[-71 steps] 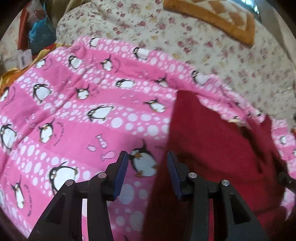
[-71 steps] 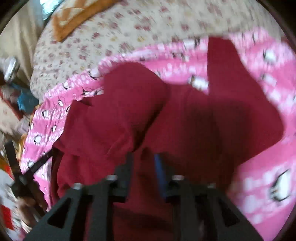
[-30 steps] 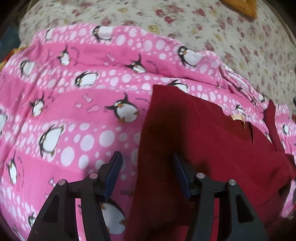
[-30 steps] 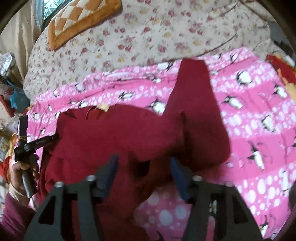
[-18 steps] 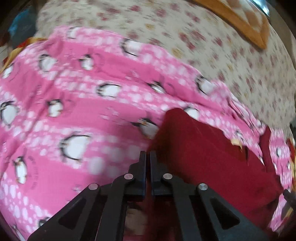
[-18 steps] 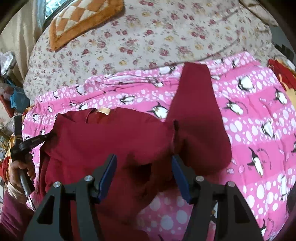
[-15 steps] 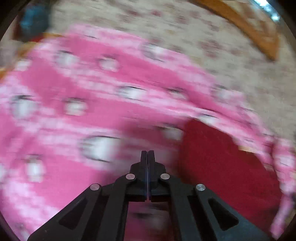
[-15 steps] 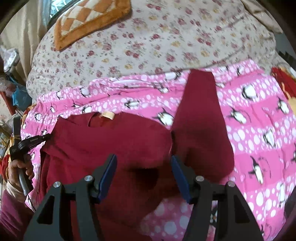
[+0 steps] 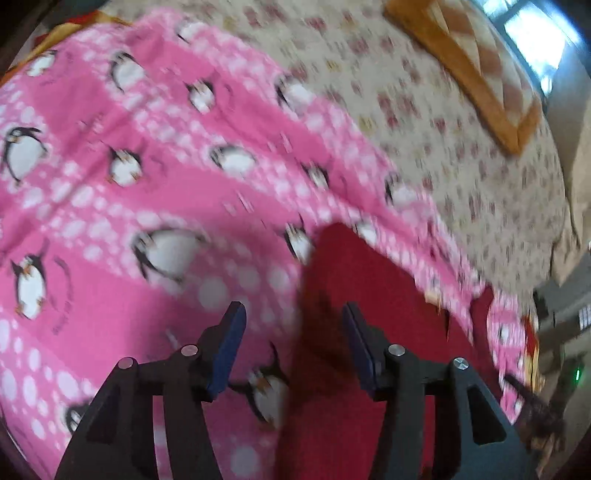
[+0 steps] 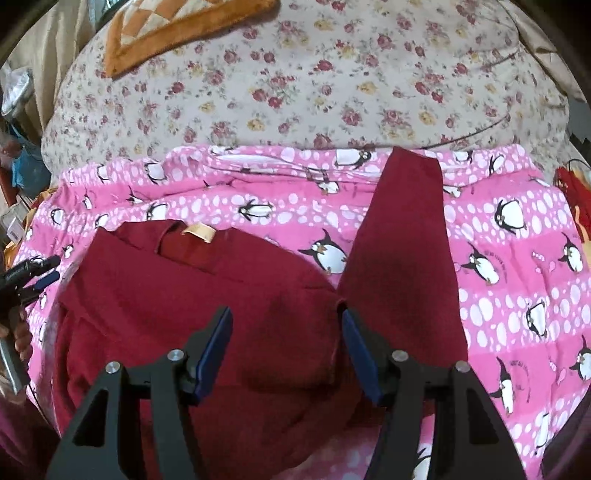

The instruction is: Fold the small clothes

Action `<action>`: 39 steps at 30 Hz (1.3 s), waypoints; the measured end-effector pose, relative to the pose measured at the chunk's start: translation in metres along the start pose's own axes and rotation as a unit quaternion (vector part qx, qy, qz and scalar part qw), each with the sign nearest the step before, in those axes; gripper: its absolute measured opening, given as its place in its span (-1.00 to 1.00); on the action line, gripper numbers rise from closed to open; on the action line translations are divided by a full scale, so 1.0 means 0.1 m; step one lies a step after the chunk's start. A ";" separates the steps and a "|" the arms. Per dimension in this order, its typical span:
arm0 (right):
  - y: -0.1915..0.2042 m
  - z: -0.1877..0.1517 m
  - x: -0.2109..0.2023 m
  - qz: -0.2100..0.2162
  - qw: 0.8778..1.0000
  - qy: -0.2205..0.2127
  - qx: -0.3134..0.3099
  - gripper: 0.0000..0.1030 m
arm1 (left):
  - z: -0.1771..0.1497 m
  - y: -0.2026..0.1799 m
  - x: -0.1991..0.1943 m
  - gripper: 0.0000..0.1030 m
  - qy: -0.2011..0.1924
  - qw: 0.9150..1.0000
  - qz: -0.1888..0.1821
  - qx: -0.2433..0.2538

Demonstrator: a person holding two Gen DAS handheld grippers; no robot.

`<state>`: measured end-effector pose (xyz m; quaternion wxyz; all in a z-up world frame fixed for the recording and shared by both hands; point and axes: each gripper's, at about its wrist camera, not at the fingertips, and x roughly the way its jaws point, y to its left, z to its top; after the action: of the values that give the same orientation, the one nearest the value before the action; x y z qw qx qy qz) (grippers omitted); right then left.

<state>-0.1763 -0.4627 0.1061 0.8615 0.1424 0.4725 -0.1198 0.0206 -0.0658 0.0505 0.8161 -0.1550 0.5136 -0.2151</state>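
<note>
A dark red sweater [image 10: 177, 302] lies flat on the pink blanket, with a tan label [image 10: 199, 232] at its neck. One sleeve [image 10: 402, 240] stretches away towards the blanket's far edge. My right gripper [image 10: 286, 332] hovers open over the sweater's body beside that sleeve's armpit, pads clear of the cloth. My left gripper [image 9: 293, 328] is blurred and its jaws are opening. The sweater's [image 9: 369, 314] left edge lies under the gap, and the pads do not press it. In the right wrist view the left gripper [image 10: 33, 269] shows at the left edge, held by a hand [image 10: 20, 336].
A pink penguin blanket [image 10: 517, 258] covers the near half of the bed. Beyond it lies a floral sheet [image 10: 332, 81] with an orange checked cushion [image 10: 177, 22] at the far side. Clutter [image 10: 26, 170] stands off the bed's left edge.
My left gripper closed empty at the sweater's left edge, then opened again while it swung sideways. My right gripper let go of the red cloth earlier and has drawn back, still open.
</note>
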 end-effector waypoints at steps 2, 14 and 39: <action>-0.11 0.03 0.01 0.001 1.000 0.003 0.014 0.35 | -0.07 -0.08 0.01 -0.37 0.016 1.000 0.003 0.014; -0.27 0.07 0.42 0.019 0.998 0.053 0.001 -0.05 | -0.42 -0.20 0.07 -0.37 0.010 0.990 0.109 0.088; -0.73 0.15 0.10 -0.047 0.998 -0.012 0.036 -0.05 | -0.67 -0.91 -0.32 -0.37 -0.061 0.993 0.059 0.081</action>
<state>-0.1836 -0.5365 0.0956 0.8549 0.1499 0.4633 -0.1786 -0.0692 -0.1297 0.0898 0.8668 -0.0709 0.4524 -0.1974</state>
